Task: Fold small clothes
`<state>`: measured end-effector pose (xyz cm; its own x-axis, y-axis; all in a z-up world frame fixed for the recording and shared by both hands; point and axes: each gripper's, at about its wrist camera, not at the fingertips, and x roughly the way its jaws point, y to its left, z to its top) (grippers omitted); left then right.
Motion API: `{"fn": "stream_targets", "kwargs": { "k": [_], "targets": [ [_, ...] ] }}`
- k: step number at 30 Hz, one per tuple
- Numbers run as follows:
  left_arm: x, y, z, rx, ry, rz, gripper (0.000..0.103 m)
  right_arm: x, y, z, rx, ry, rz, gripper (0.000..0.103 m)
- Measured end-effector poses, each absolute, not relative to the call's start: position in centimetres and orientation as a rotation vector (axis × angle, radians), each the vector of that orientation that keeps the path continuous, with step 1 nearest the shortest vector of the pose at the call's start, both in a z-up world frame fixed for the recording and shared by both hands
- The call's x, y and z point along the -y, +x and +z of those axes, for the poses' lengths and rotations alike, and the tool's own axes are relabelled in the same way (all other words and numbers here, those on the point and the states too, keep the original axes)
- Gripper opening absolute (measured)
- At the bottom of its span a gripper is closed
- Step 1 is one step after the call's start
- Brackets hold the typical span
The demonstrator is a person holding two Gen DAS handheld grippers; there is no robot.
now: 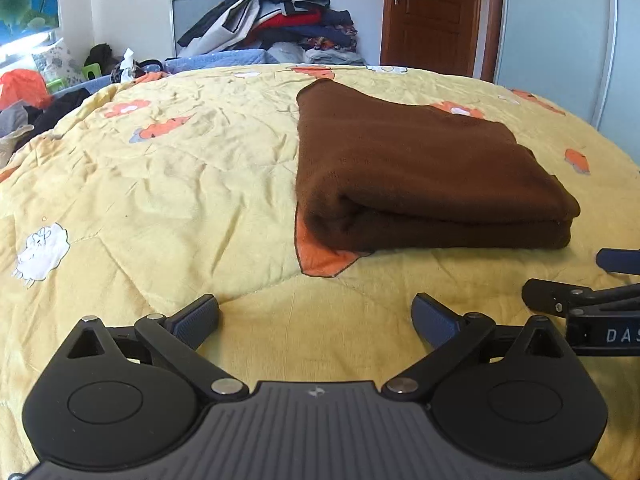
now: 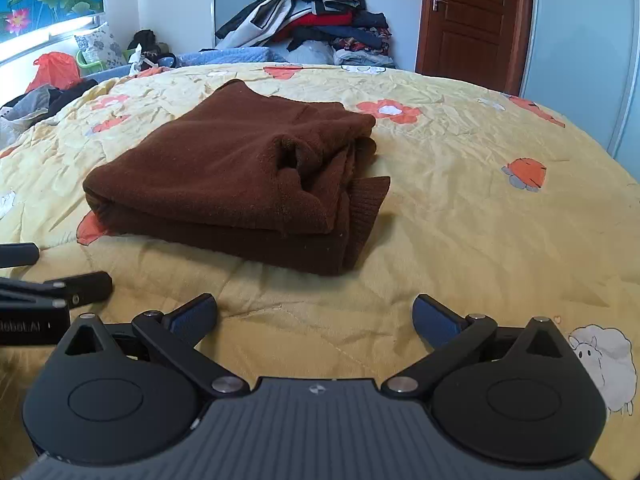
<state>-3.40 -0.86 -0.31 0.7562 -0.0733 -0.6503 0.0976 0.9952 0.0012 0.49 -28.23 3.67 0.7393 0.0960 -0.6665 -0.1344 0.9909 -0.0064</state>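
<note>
A brown knitted garment (image 1: 420,172) lies folded into a thick rectangle on the yellow quilt (image 1: 160,184). It also shows in the right wrist view (image 2: 224,176), with a ribbed cuff sticking out at its right end. My left gripper (image 1: 316,312) is open and empty, hovering over the quilt in front of the garment's left part. My right gripper (image 2: 314,312) is open and empty, in front of the garment's right part. Each gripper shows at the edge of the other's view: the right one (image 1: 592,304), the left one (image 2: 48,292).
A tall pile of clothes (image 1: 280,20) stands beyond the bed's far edge. Loose clothes and an orange bag (image 1: 24,88) lie at the far left. A wooden door (image 1: 432,12) and a pale wardrobe (image 1: 560,28) are at the back right.
</note>
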Motion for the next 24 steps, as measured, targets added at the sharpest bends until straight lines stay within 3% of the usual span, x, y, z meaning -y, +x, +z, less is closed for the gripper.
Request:
{"fn": "stream_targets", "kwargs": {
  "k": [24],
  "targets": [
    [0.88,-3.62,-0.61,-0.702,0.033,-0.091,0.103,28.14,0.0,3.7,-0.72,-0.047,0.101,0.103]
  ]
}}
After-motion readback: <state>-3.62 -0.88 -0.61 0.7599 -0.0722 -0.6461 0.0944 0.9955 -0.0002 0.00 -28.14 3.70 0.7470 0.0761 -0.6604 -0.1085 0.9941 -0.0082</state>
